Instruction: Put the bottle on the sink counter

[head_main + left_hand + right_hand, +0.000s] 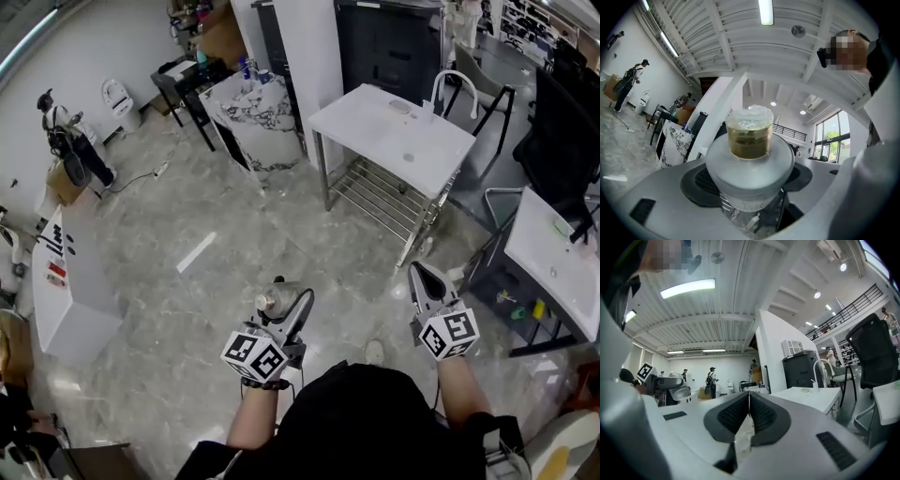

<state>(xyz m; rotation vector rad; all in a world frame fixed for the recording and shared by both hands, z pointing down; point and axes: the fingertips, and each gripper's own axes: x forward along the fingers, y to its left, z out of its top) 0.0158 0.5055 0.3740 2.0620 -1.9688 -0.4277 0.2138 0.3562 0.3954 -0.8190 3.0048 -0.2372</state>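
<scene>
Bottle (pixel 750 140) sits between the jaws of the left gripper (pixel 750 176), clamped from both sides by the dark pads. The jaws stand wide apart around its body. It is a clear bottle with brownish-green contents in the end that points away from the camera. In the head view it is held in the air above the grey marbled floor (pixel 216 216), at about 7 o'clock in the frame and just ahead of the person's torso.

Right gripper (pixel 749 404): jaws together, pads meeting along one line with nothing between them. In the head view it is at about 5 o'clock, level with the left gripper and well apart from it.

Sink counter (pixel 375 127): a white table on metal legs at about 1 o'clock in the head view, well apart from both grippers. A curved white faucet (pixel 456 82) stands at its far right corner. The bottle is not on it.

Surroundings:
- A marble-patterned cabinet (pixel 251 117) stands at 11 o'clock.
- A low white cabinet (pixel 70 295) is at 9 o'clock.
- A second white counter (pixel 553 267) is at 3 o'clock.
- A black chair (pixel 562 131) is at 2 o'clock.
- Another person (pixel 58 127) stands at the far wall at 10 o'clock.
</scene>
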